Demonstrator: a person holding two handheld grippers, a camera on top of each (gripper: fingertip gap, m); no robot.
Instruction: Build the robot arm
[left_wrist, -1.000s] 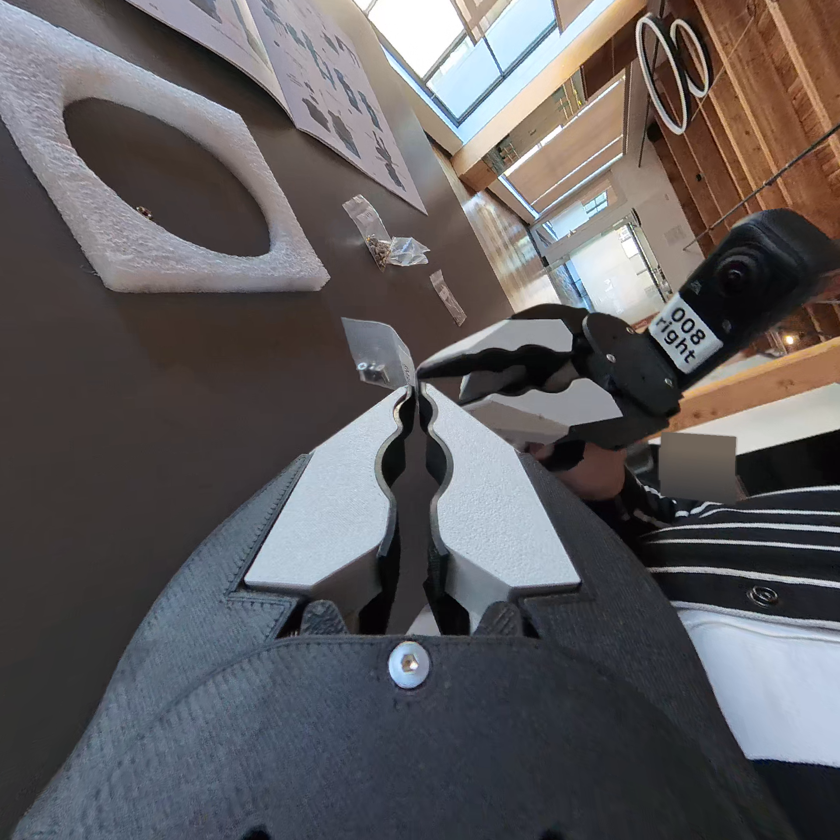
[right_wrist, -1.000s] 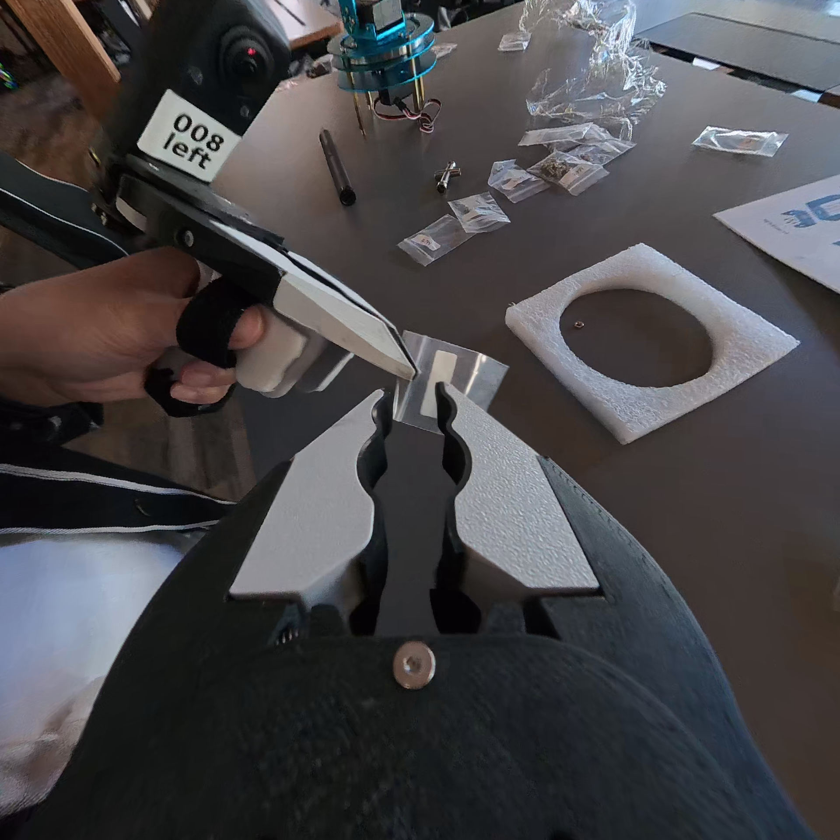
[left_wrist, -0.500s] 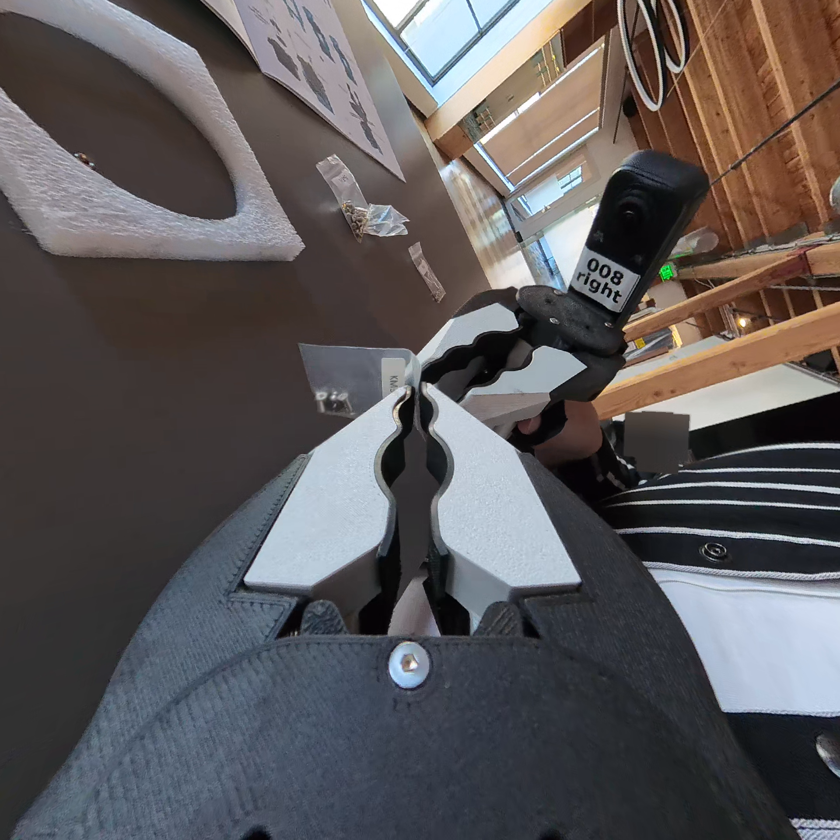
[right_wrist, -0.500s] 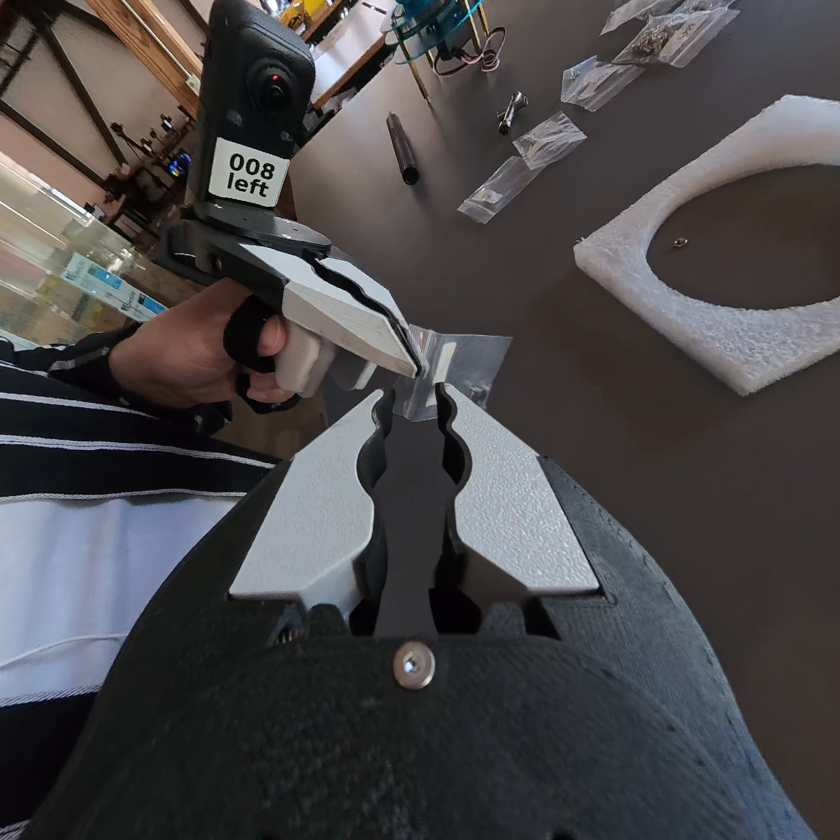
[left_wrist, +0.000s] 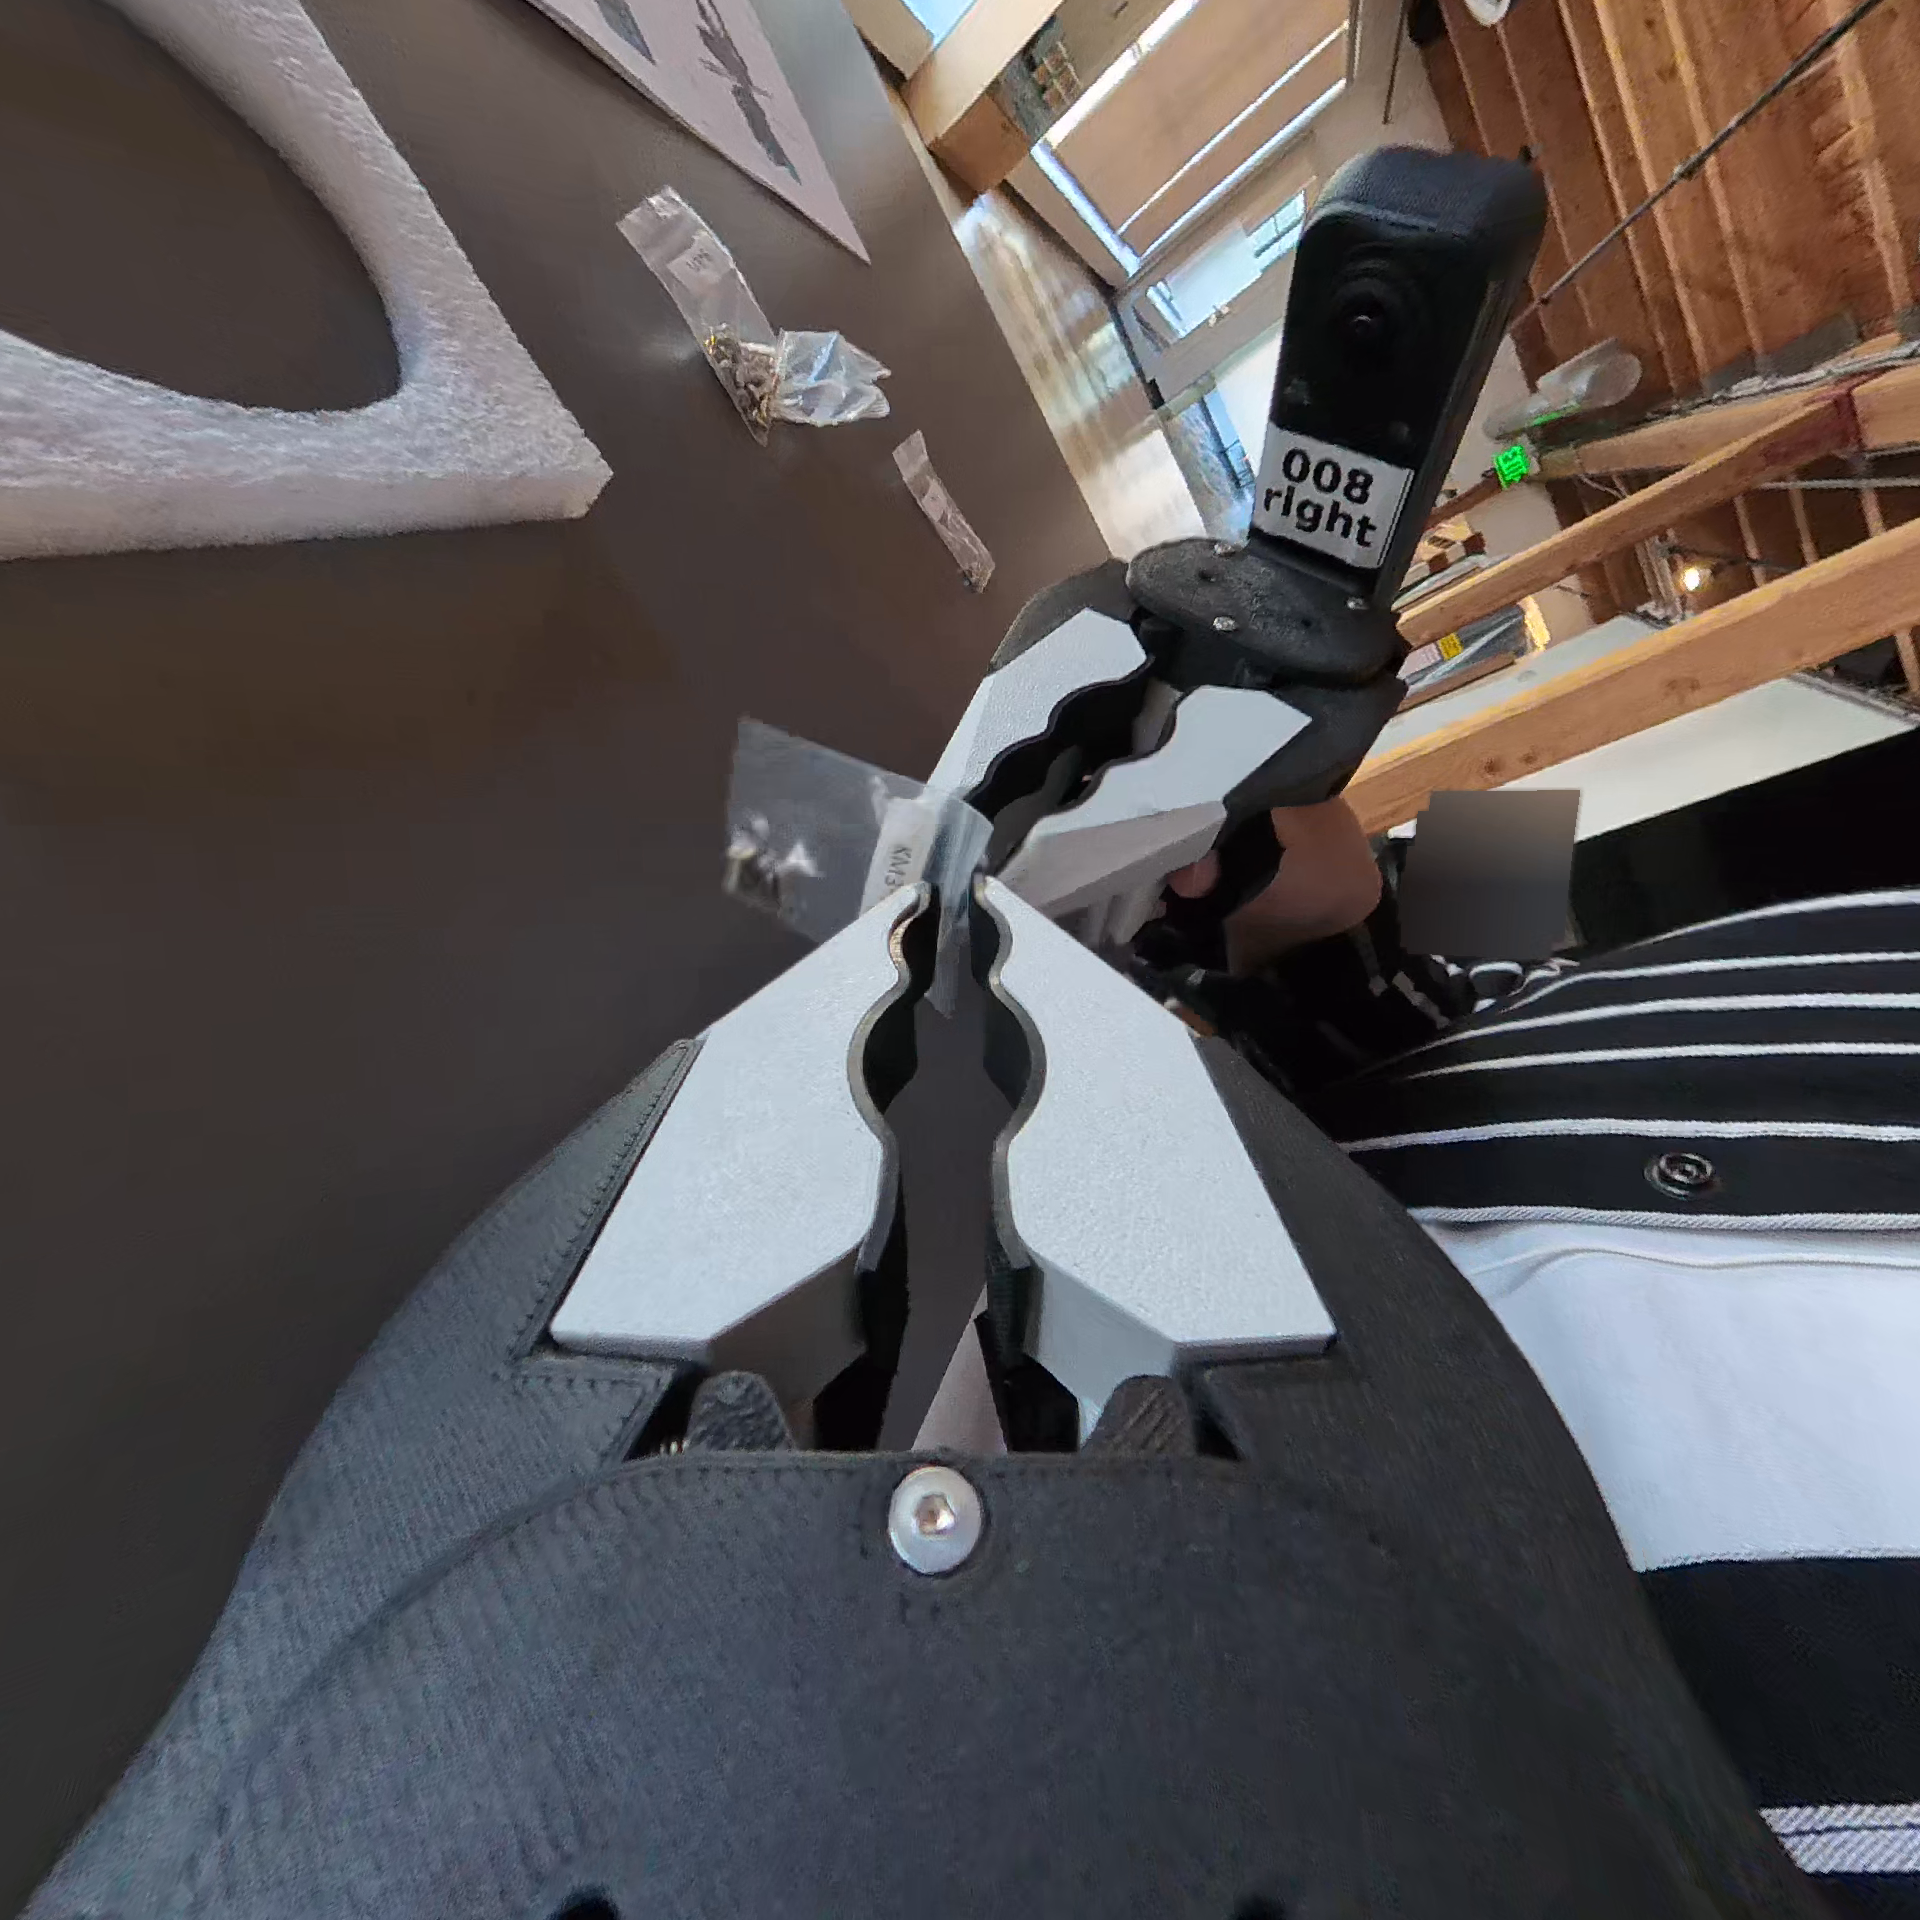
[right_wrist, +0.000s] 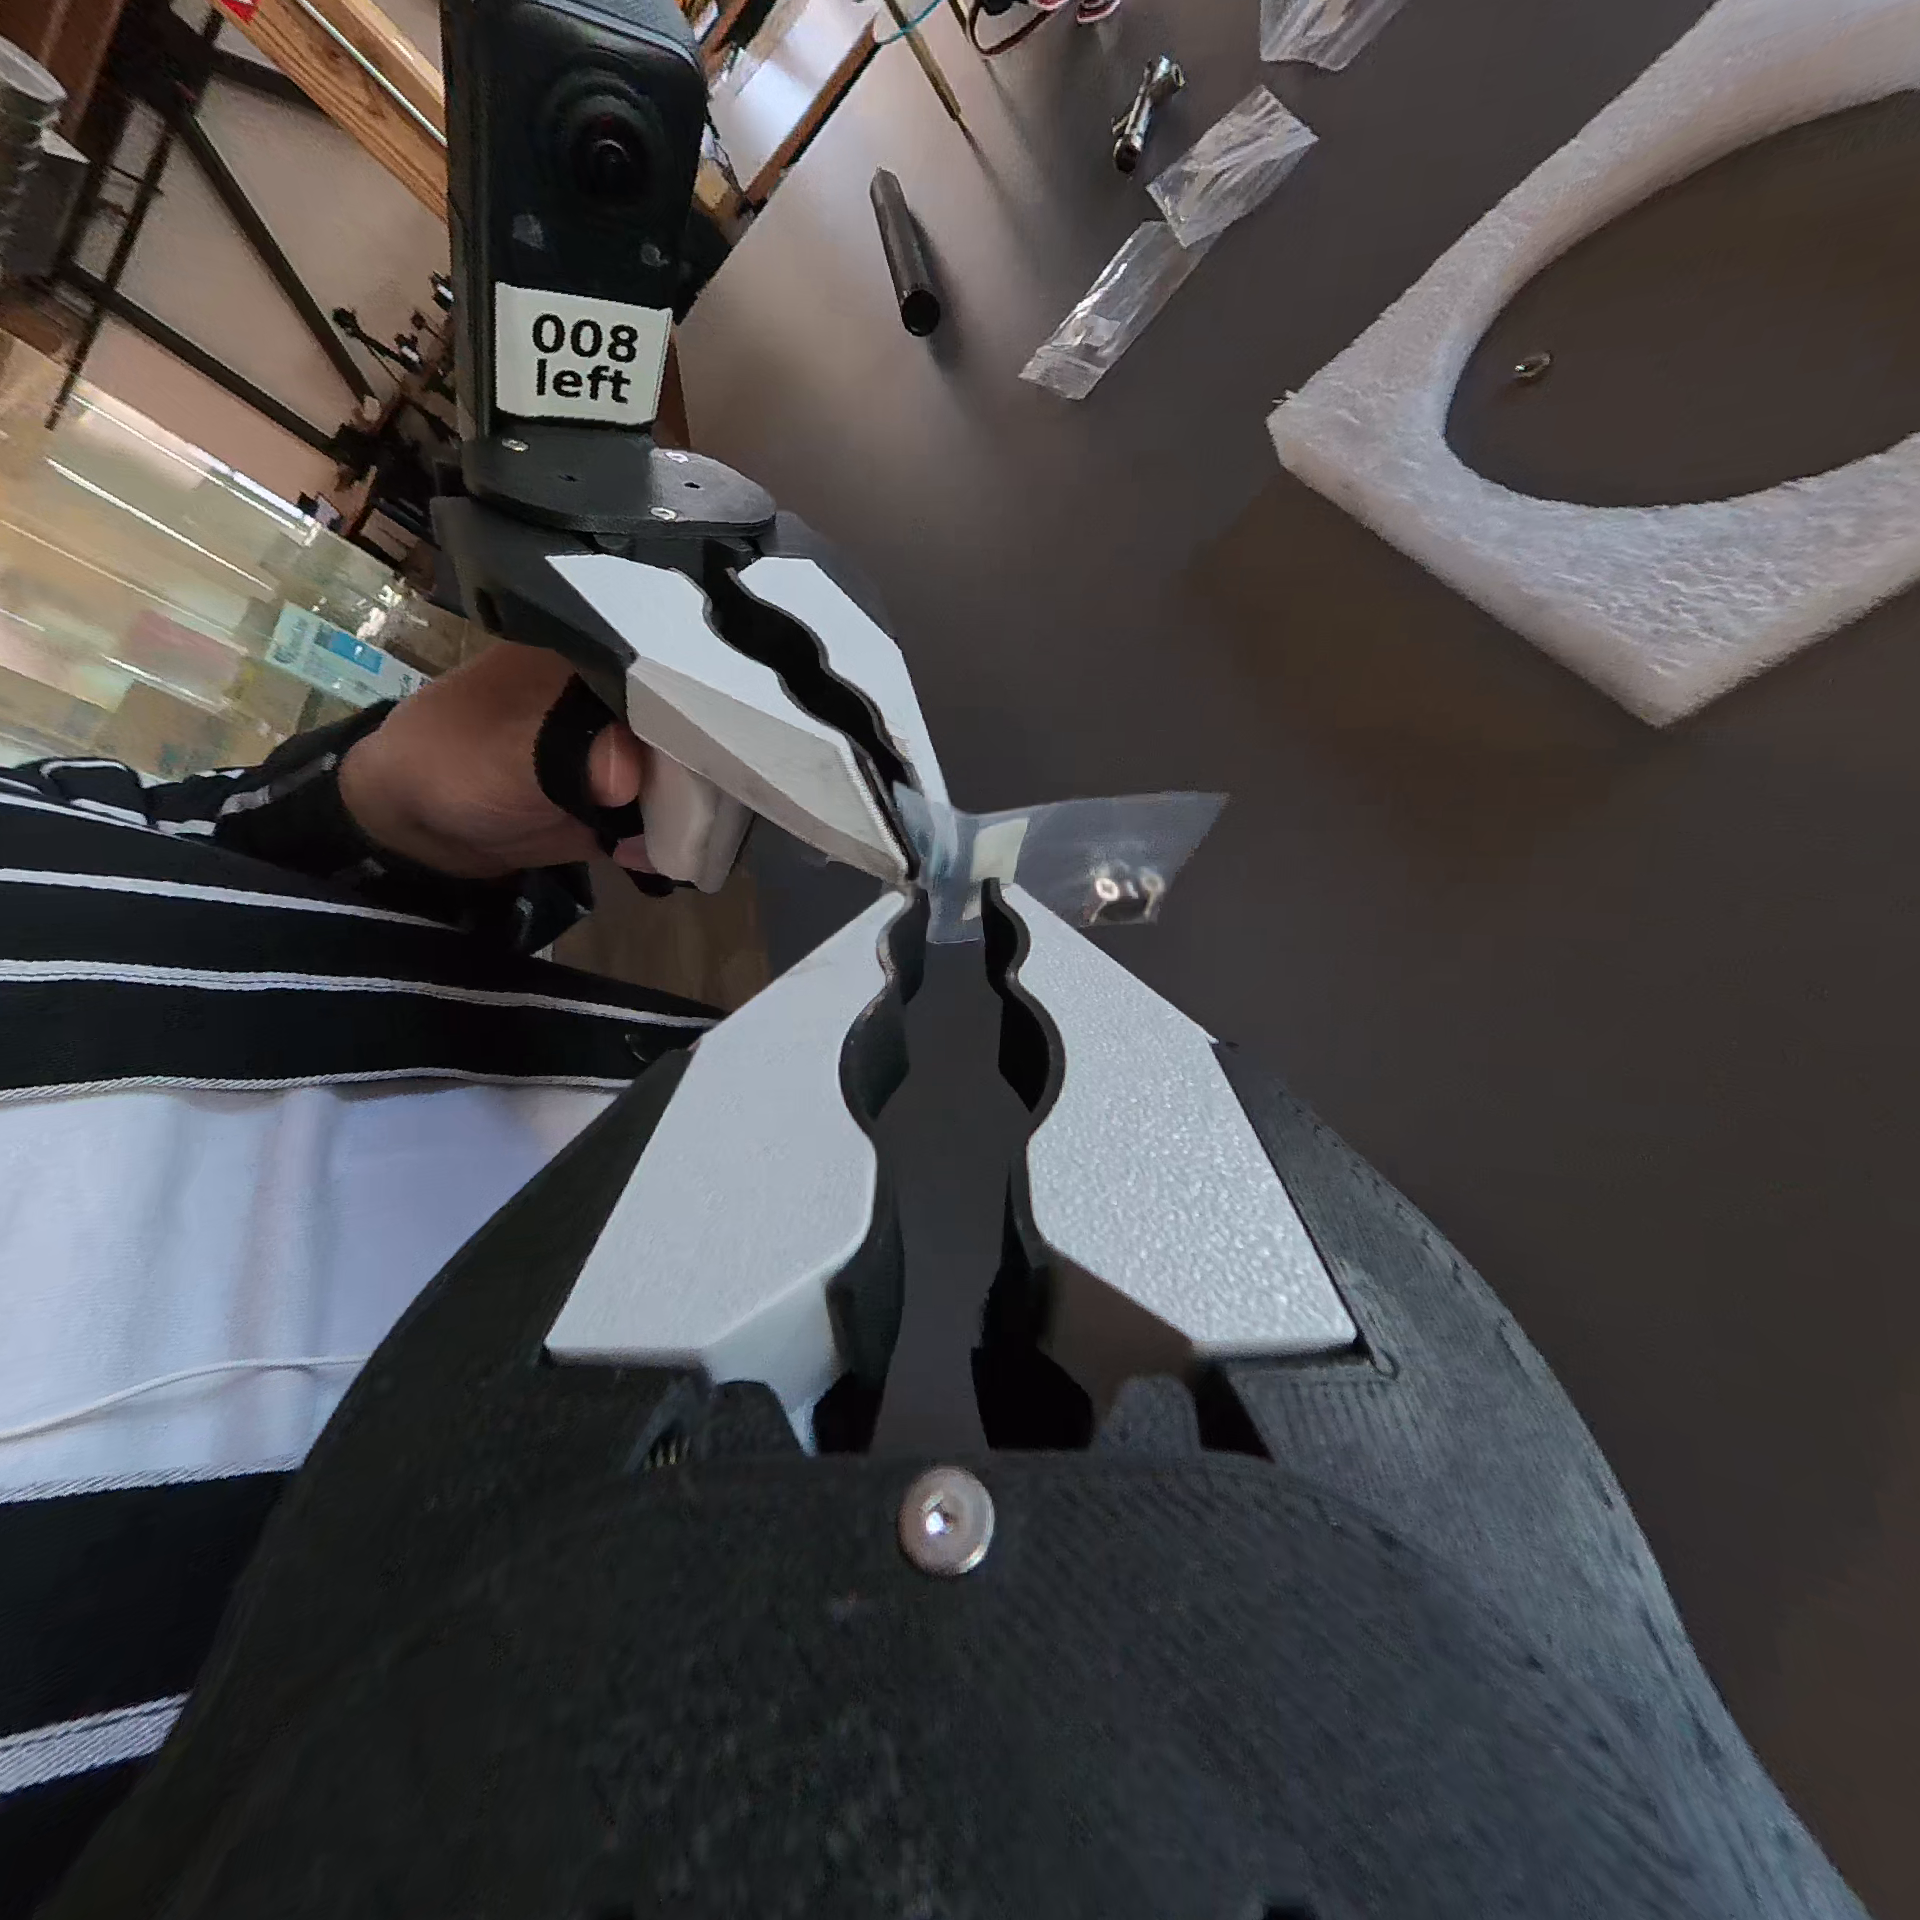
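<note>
A small clear plastic bag (left_wrist: 800, 821) with a white label and a few small metal parts hangs above the dark table (left_wrist: 312, 935). My left gripper (left_wrist: 951, 894) is shut on one flap of the bag's top edge. My right gripper (right_wrist: 951, 899) is shut on the other flap, and the bag (right_wrist: 1101, 852) spreads out beyond its tips. The two grippers meet tip to tip at an angle: the right gripper (left_wrist: 966, 821) shows in the left wrist view and the left gripper (right_wrist: 909, 862) in the right wrist view. The metal parts (right_wrist: 1127, 891) lie in the bag's far end.
A white foam frame (right_wrist: 1558, 582) with a round cutout lies on the table, also in the left wrist view (left_wrist: 312, 468), with a tiny nut (right_wrist: 1530, 366) inside it. Other small bags (left_wrist: 769, 353), a black rod (right_wrist: 904, 260) and printed sheets (left_wrist: 727, 94) lie farther off. A person in a striped top (left_wrist: 1558, 1039) is close by. My left and right fingertips are right by each other.
Both grippers have rolled and drawn closer together, tip to tip. The bag has risen off the table with them, and its top flaps now spread between the two pairs of fingertips.
</note>
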